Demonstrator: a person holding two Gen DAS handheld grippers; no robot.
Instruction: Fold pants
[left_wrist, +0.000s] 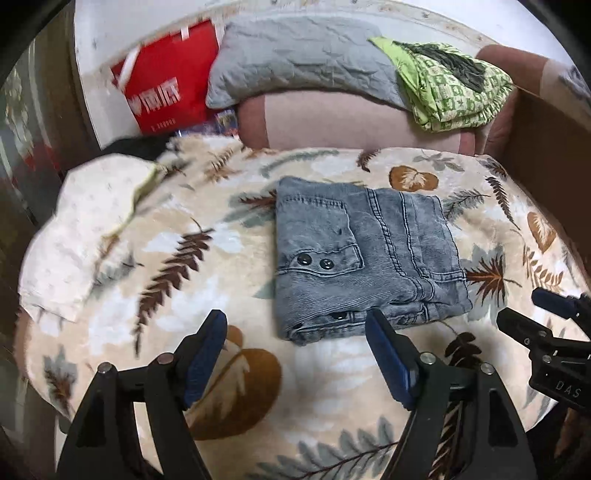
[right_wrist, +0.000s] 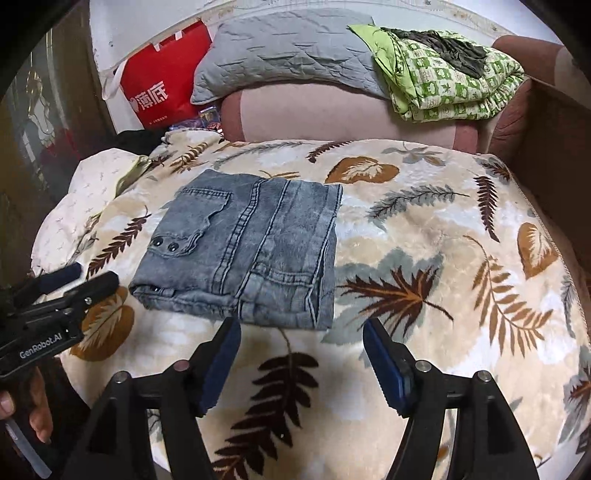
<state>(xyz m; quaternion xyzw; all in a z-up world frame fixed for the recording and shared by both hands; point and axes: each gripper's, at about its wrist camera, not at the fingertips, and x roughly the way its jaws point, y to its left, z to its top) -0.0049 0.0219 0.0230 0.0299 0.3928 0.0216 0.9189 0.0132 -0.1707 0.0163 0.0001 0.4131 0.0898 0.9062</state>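
Grey-blue denim pants (left_wrist: 365, 254) lie folded into a compact rectangle on a leaf-patterned blanket (left_wrist: 184, 258); they also show in the right wrist view (right_wrist: 243, 254). My left gripper (left_wrist: 295, 325) is open and empty, just in front of the pants' near edge. My right gripper (right_wrist: 301, 328) is open and empty, near the pants' front right corner. The right gripper shows at the right edge of the left wrist view (left_wrist: 532, 306). The left gripper shows at the left edge of the right wrist view (right_wrist: 92, 277).
A grey pillow (right_wrist: 288, 51), a green patterned quilt (right_wrist: 443, 77) and a red bag (right_wrist: 162, 81) sit at the back on a pink cushion (right_wrist: 332, 114). A white cloth (right_wrist: 92, 192) lies at the blanket's left. A brown wooden side (right_wrist: 554, 140) is at right.
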